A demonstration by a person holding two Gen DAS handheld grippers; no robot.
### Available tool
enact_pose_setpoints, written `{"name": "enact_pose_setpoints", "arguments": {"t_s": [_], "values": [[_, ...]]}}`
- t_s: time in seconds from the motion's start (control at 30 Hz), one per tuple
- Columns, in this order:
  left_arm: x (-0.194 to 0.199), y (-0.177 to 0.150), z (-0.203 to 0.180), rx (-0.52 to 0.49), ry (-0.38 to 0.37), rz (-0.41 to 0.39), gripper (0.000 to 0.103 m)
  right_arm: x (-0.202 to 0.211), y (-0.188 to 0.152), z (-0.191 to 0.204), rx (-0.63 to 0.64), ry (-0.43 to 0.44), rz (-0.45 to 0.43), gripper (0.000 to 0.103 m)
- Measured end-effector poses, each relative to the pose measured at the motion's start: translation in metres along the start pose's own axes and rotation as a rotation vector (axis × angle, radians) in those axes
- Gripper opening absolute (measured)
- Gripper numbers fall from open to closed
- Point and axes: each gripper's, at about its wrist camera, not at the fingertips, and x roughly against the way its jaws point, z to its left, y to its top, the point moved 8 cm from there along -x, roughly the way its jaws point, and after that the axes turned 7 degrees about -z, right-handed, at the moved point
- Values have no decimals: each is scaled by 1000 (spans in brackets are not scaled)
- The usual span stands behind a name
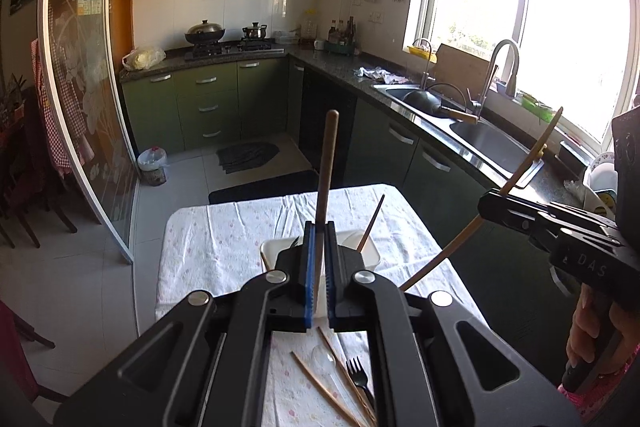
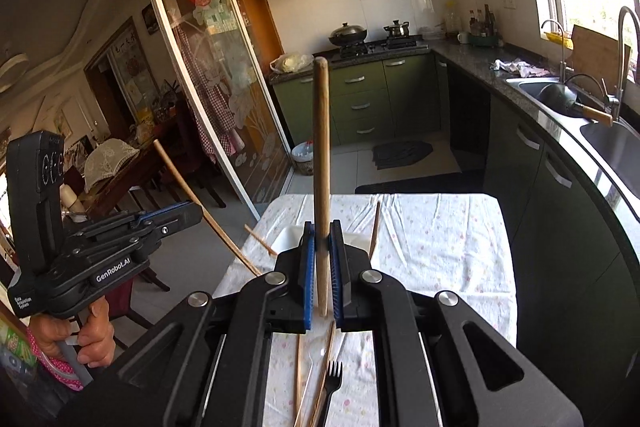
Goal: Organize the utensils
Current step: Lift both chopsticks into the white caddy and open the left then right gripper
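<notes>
On the desk (image 1: 208, 239) nearest us lie loose chopsticks (image 2: 298, 379) and a black fork (image 2: 331, 379). Above, our left gripper (image 1: 319, 267) and right gripper (image 2: 323, 267) each pinch one chopstick in their jaws. Next we judge both go into the white tray (image 1: 370, 251) beyond; its contents are mostly hidden.

One wooden chopstick (image 1: 325, 187) stands nearly upright, clamped between blue pads; a second chopstick (image 2: 321, 187) is gripped likewise. A white tray (image 1: 370, 255) holds a leaning brown stick (image 1: 371, 223), while loose chopsticks (image 2: 298, 379), a clear spoon (image 2: 314, 359) and a black fork (image 2: 332, 383) lie flat nearby.
</notes>
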Motion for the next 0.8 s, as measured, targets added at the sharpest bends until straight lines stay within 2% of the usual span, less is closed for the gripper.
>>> {"name": "enact_pose_setpoints", "arguments": {"t_s": [0.13, 0.27, 0.3, 0.57, 0.8], "values": [[-9, 25, 0, -2, 5, -51, 4, -11, 35, -1, -10, -23, -43, 8], [-31, 32, 5, 8, 13, -45, 4, -38, 44, -8, -20, -55, -36, 8], [-37, 30, 7, 13, 15, -34, 2, -46, 42, -11, -22, -63, -25, 8], [-75, -4, 20, 9, 34, 60, 1, -114, -8, -36, -40, -95, 89, 8], [-82, -14, 24, 9, 19, 71, 1, -144, -46, -45, -39, -97, 149, 8]]}}
